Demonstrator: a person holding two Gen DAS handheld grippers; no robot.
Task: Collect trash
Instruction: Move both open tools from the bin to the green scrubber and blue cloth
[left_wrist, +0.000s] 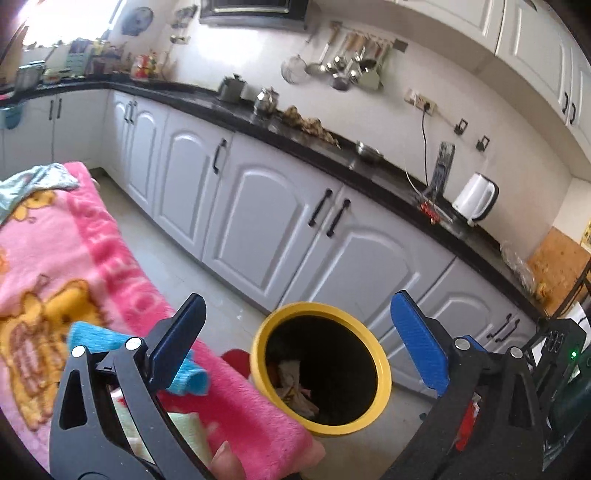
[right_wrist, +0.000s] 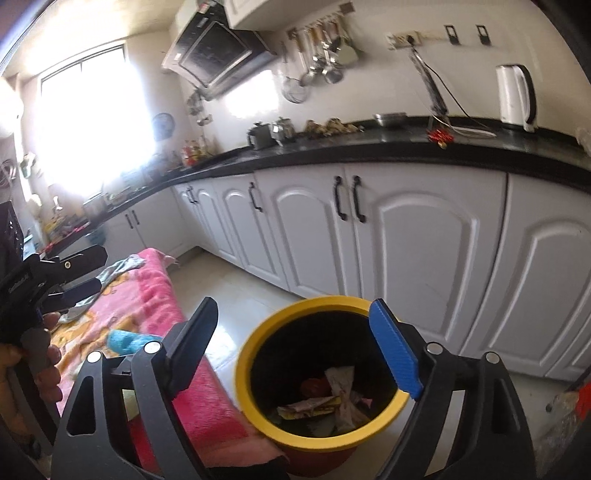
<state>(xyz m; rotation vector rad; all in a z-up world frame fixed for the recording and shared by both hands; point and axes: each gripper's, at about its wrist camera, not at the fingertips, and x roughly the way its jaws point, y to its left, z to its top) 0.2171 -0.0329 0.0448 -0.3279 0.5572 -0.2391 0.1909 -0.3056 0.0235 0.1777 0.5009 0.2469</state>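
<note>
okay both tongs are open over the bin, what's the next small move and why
Probably swing the right tongs left toward the pink blanket. Both are empty, the left tongs too, and paper scraps already lie inside the yellow-rimmed bin.

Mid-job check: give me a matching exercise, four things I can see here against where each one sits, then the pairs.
Things:
1. crumpled paper trash
2. white kettle
3. blue cloth
4. ladles

Places:
A. on the pink blanket
B. hanging on the wall rail
C. inside the yellow-rimmed bin
D. on the black countertop

Pairs: 1-C, 2-D, 3-A, 4-B
</note>
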